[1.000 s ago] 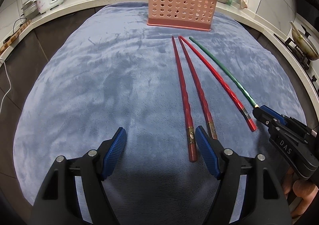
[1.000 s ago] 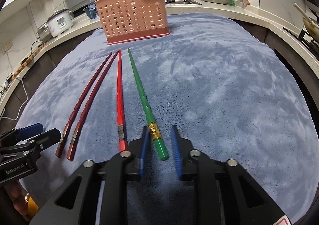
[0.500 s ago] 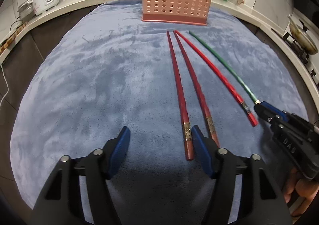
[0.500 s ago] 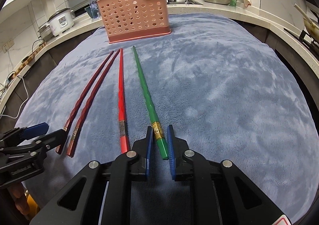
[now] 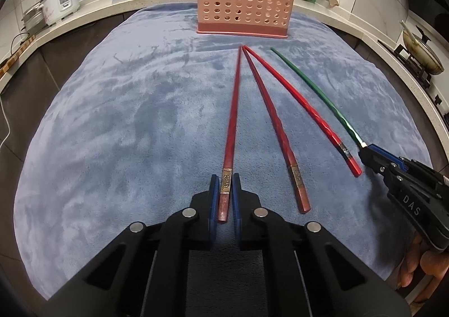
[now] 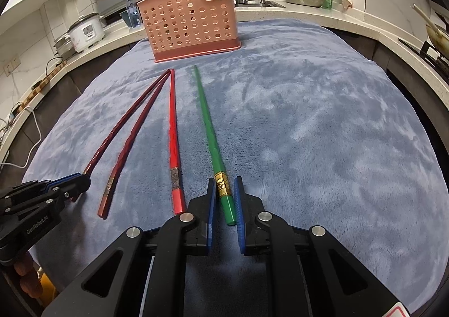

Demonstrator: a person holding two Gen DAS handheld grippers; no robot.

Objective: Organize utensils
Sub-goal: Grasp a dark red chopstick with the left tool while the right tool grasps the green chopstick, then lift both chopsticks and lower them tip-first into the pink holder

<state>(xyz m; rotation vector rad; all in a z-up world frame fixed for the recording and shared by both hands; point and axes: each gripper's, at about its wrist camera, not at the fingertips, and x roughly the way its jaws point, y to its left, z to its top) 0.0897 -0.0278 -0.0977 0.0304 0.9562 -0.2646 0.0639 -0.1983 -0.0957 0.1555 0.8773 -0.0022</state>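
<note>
Our left gripper (image 5: pixel 225 189) clamps the dark red chopstick (image 5: pixel 231 126) at its thick end; our right gripper (image 6: pixel 225 192) clamps the green chopstick (image 6: pixel 209 126). Both lie on the blue cloth (image 6: pixel 322 120), before the pink utensil holder (image 6: pixel 193 22).

Both grippers sit low and level, side by side, the left gripper (image 5: pixel 225 185) closed on a dark red chopstick (image 5: pixel 233 109) and the right gripper (image 6: pixel 226 187) closed on a green chopstick (image 6: pixel 209 126)

Four chopsticks (image 5: pixel 280 131) side by side on cloth (image 5: pixel 126 120), holder (image 5: pixel 242 5) behind them
</note>
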